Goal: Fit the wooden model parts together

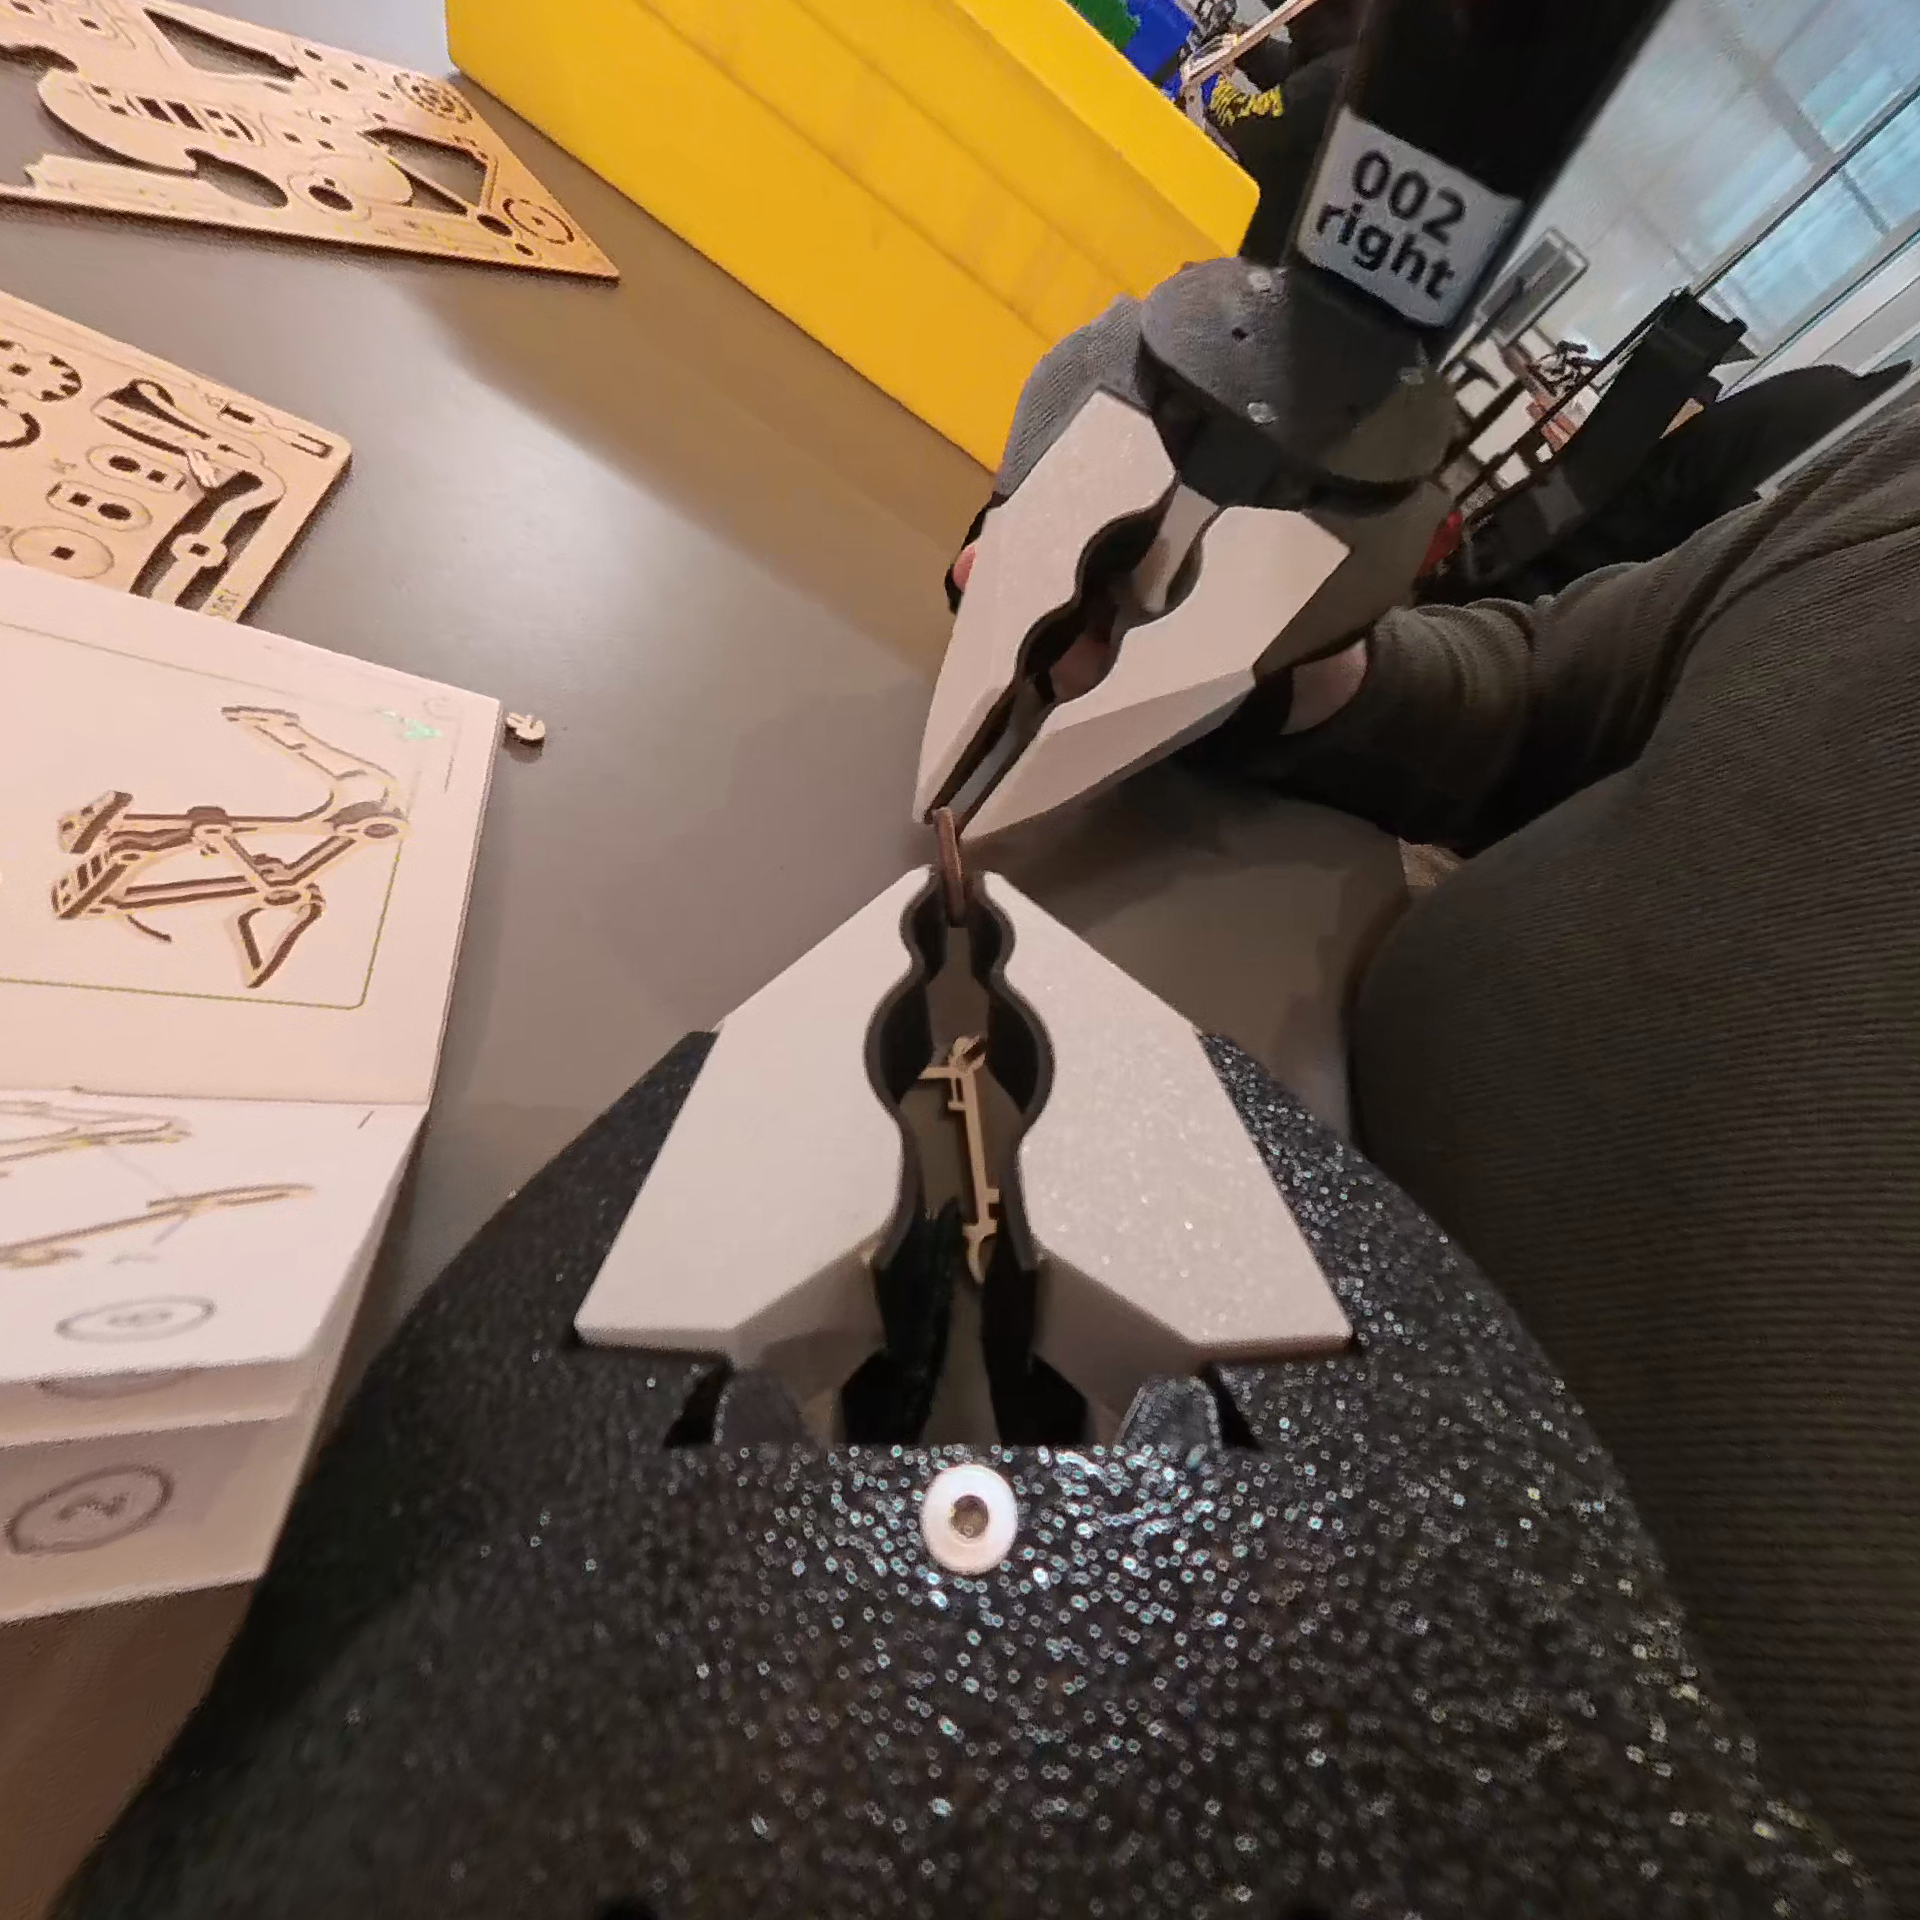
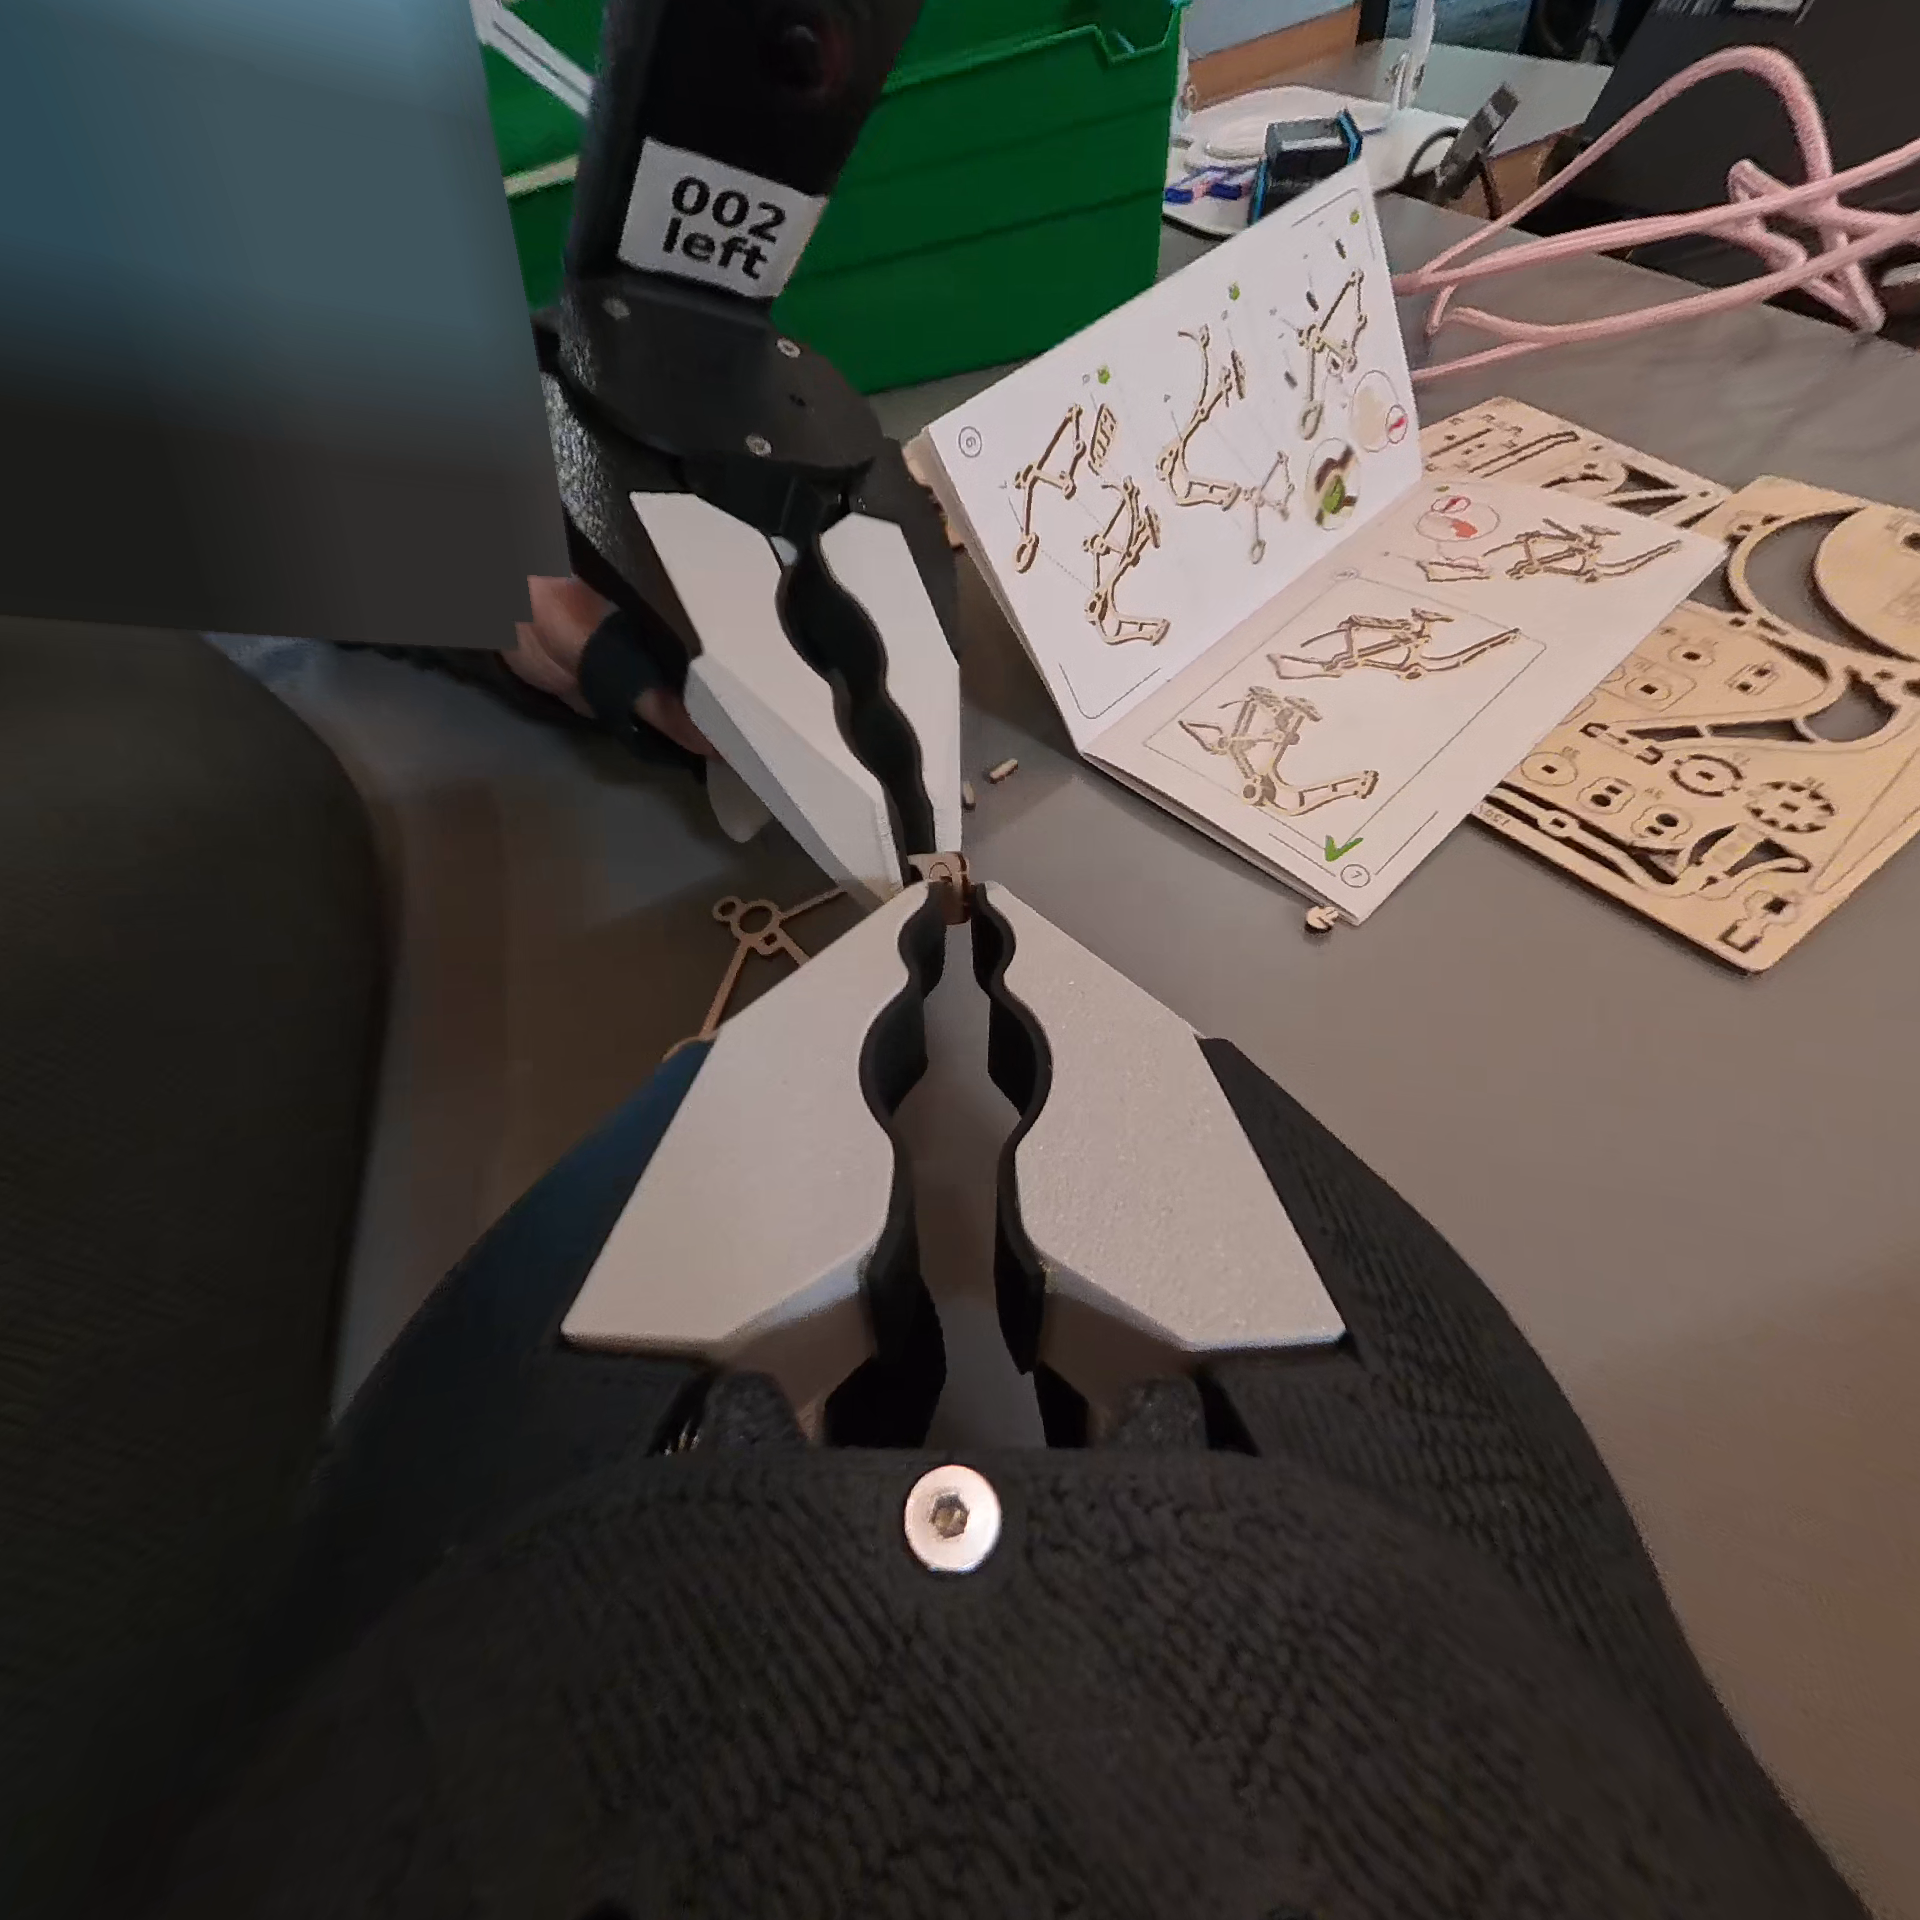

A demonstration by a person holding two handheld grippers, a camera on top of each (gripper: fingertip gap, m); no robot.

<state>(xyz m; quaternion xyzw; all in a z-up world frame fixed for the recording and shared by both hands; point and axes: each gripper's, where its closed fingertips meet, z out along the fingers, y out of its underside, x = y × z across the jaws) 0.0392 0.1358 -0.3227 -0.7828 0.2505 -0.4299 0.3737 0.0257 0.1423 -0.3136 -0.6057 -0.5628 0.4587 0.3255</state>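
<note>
The small wooden disc stands on its edge above the table, its long axis running from the left gripper to the right gripper. Both grippers are almost closed and pinch it from opposite ends.

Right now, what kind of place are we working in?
Probably a shared workshop or lab, at a grey table. Signs: laser-cut wooden part sheets beside an open instruction booklet, a yellow bin and a green bin, and more cluttered desks behind.
</note>
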